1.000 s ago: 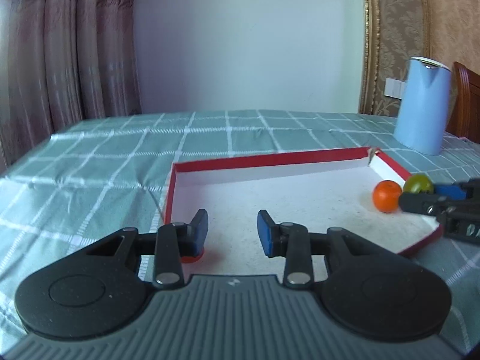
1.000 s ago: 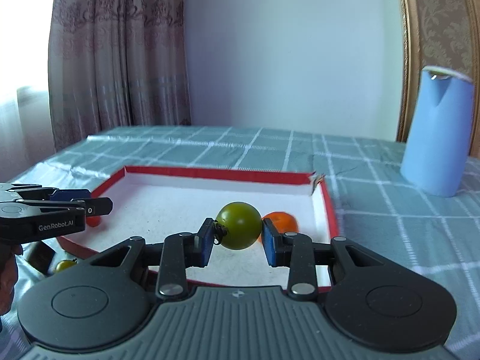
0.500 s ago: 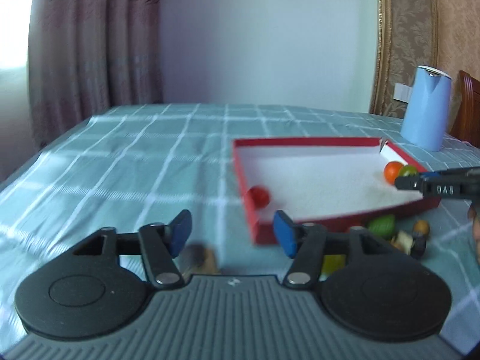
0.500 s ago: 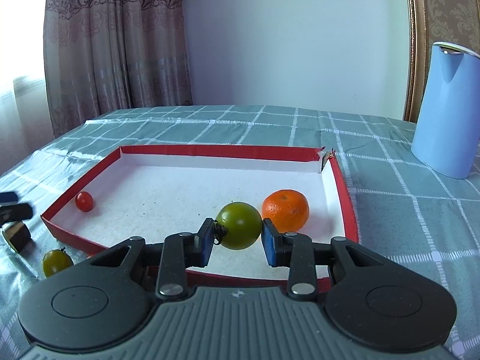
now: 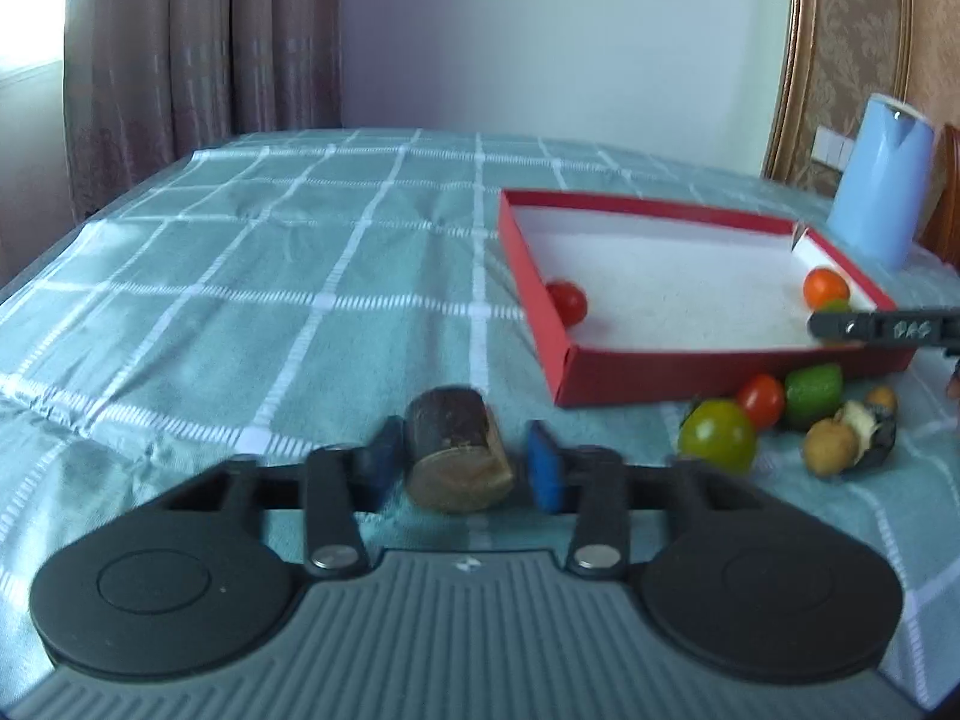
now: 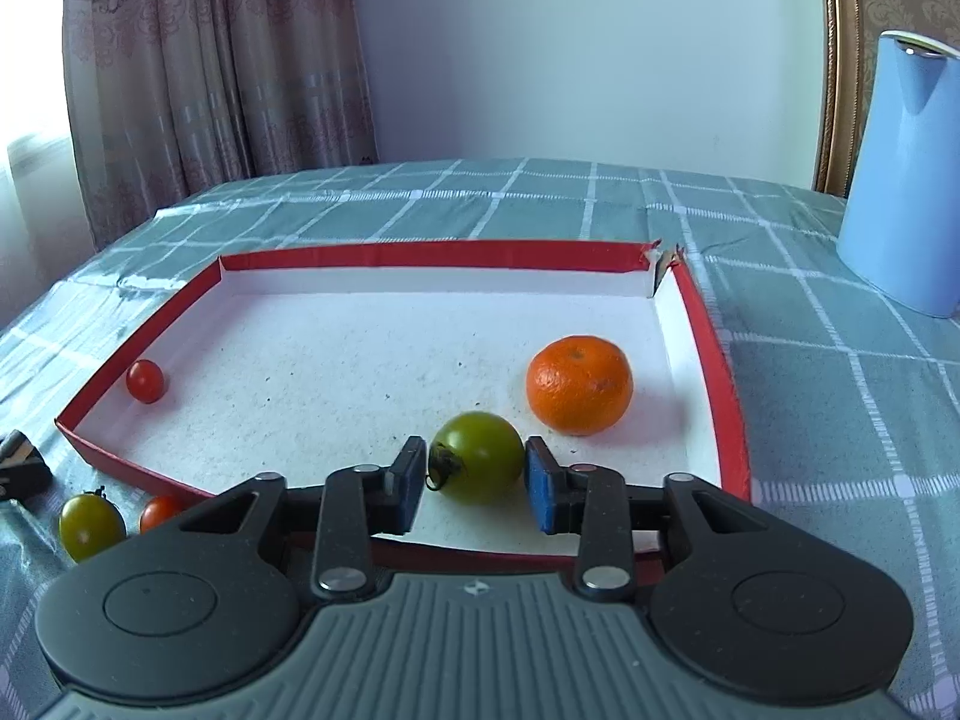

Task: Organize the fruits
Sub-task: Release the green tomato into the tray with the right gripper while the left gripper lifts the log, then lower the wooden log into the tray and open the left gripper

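Note:
A red-walled tray with a white floor lies on the table; it also shows in the left wrist view. In it lie an orange, a red cherry tomato and a green tomato. My right gripper is open, its pads standing just off either side of the green tomato, which rests on the tray floor. My left gripper is open around a dark brown chunk with a cut face on the cloth, left of the tray.
Loose fruit lies in front of the tray: a green tomato, a red cherry tomato, a green fruit, a small brown fruit. A blue kettle stands at the back right. The table has a green checked cloth.
My right gripper has opened and let the green tomato down onto the tray floor. My left gripper has moved back out of the tray and down around the brown chunk.

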### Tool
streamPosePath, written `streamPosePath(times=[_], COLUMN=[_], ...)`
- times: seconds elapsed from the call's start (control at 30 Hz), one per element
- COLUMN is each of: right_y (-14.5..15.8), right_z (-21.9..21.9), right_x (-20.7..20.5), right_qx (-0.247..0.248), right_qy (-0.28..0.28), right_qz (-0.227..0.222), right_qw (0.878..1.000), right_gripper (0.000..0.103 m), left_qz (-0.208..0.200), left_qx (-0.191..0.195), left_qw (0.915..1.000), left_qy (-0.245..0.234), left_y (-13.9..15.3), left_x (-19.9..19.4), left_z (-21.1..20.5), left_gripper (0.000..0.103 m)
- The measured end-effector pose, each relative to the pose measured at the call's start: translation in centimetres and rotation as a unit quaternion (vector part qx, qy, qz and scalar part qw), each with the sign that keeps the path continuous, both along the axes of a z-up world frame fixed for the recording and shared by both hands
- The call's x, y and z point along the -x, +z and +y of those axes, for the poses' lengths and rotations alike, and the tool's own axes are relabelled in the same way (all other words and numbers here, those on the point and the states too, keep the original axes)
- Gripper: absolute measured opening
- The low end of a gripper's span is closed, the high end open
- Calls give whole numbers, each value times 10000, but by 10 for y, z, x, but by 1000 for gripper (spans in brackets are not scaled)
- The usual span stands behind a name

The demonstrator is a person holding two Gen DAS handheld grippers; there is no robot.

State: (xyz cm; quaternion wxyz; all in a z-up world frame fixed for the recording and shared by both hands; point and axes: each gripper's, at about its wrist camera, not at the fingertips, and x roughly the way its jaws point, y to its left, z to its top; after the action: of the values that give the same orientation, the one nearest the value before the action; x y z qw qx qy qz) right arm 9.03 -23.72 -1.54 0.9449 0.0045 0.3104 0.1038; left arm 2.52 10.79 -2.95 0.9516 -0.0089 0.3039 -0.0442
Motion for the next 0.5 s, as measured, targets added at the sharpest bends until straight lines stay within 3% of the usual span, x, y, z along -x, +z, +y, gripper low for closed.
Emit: streamPosePath(times=[0.07, 0.2, 0.5], right_y=[3, 10, 6], right_z=[-3, -9, -20], right_x=[5, 12, 15], right_qx=[-36, -150, -211], right_qy=[-147, -263, -633], right_qz=[-176, -428, -398], right_qw=[9997, 9986, 9970], right_gripper=[74, 77, 81], left_qz=[-22, -70, -222], left_qx=[-2, -1, 59], left_qw=[10000, 10000, 9996], left_qy=[-2, 26, 134], left_y=[0, -1, 6], left_x=[1, 2, 13], left_z=[1, 1, 3], left_gripper=[33, 32, 32])
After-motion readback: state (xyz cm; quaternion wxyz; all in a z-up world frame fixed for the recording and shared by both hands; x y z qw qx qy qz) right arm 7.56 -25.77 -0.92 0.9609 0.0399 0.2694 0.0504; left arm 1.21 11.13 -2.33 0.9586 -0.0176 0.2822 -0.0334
